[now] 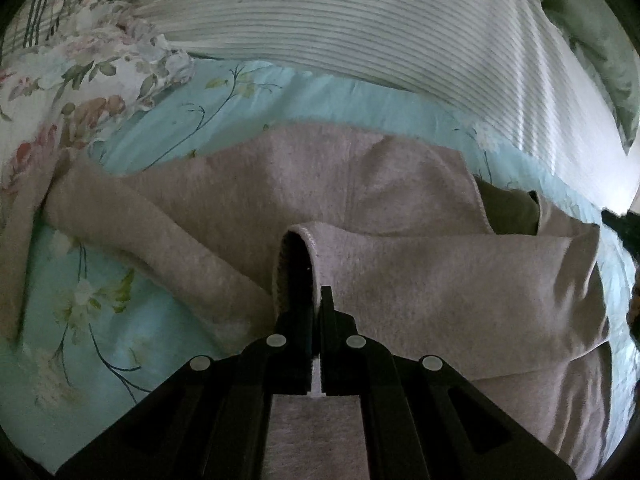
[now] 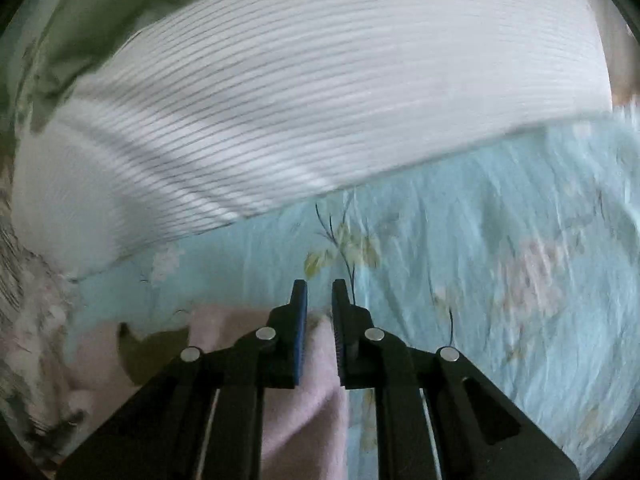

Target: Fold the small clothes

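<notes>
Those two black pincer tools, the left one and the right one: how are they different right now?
The left gripper has its jaws pressed together, pinching the hemmed cuff of the pink garment; the right gripper has a gap between its jaws and grips nothing. The left sits over the pink fabric, while the right's tips reach past the garment's edge over the blue floral sheet. Both are black, two-fingered tools.

A pale pink fleece garment (image 1: pixel 400 184) lies spread on a light blue floral bedsheet (image 1: pixel 120 312), with one long sleeve (image 1: pixel 160 232) stretched diagonally toward the left and a dark olive inner lining (image 1: pixel 506 212) exposed at its right side. A stitched hem edge (image 1: pixel 308 240) stands lifted in a curled loop, with a broad folded panel extending to its right. In the right wrist view a pink strip of the garment (image 2: pixel 316 408) lies flat on the sheet.
</notes>
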The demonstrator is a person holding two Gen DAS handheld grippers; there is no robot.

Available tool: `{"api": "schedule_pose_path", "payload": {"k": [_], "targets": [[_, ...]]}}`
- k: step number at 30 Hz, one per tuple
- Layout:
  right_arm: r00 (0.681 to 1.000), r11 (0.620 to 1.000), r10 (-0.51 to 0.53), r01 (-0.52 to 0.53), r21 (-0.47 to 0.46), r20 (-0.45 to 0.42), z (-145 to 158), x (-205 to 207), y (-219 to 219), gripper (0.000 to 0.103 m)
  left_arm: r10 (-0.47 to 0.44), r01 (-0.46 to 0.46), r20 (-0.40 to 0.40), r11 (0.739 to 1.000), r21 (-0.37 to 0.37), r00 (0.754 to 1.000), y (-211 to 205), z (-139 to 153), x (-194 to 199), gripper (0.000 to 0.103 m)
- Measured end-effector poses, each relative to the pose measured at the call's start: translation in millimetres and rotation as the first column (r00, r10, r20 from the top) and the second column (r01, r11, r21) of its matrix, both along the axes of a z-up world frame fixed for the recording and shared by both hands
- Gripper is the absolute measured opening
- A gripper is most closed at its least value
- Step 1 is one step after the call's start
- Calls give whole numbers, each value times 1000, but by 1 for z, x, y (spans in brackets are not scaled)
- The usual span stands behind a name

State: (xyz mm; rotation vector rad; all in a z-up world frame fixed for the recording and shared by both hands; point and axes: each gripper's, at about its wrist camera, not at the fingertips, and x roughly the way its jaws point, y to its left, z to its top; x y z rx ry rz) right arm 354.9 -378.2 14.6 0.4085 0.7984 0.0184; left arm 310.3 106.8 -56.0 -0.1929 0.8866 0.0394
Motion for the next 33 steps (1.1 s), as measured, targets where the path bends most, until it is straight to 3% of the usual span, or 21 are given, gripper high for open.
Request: {"api": "schedule_pose_path", "payload": {"k": [2,3,7,8,9,11,14,18,20,22,25,27,29,32,33], "targets": [[998,999,45,-44,27,-44,-9,-16,2,55,7,-7,4,1000,-1,1000,2,0,-1,0],[997,998,56,-55,10,-57,-14,-23,4,66,11,-11,2,1000,-4,1000,4,-1,0,0],[985,991,130,-128,25,-112,-39,-42,16,67,28,-28,-4,999,-23,1000,10,-4,0,0],[980,989,145,-142,33,-136,-48,-43,19,62,31,-32,-8,999,-27,999,11,-4,1,0],[978,988,151,-149,29,-140,-52,-42,19,14,35,-35,-13,999,-34,999,11,-5,1,0],[977,988,153,-149,34,-150,-51,-41,16,7,29,-29,-10,999,-34,1000,7,-2,2,0],[987,994,107,-104,33,-119,-40,-40,2,7,-14,14,7,1000,-17,1000,-9,5,4,0],[980,995,79,-88,-46,-182,-41,-35,4,14,-27,27,-3,1000,5,1000,-19,0,10,0],[987,991,44,-63,-116,-154,-29,-47,11,14,-19,19,-7,1000,9,1000,-17,-2,10,0],[991,990,86,-97,-100,-106,-18,-65,24,14,-12,12,-10,1000,12,1000,-14,-3,9,0],[967,975,199,-211,-63,-156,-32,-76,53,22,6,-6,-29,1000,3,1000,-8,-6,9,1],[961,966,148,-191,-175,-233,-50,-79,61,24,22,-23,-32,999,-23,999,1,-4,3,3],[972,981,117,-145,-128,-205,-47,-90,53,26,52,-53,-29,997,-49,998,18,1,-11,5],[979,990,129,-137,-36,-157,-30,-115,55,52,121,-122,-21,991,-63,992,51,6,-37,6],[980,987,156,-159,-20,-125,-23,-126,60,55,153,-154,-23,985,-78,988,66,7,-47,10]]}}
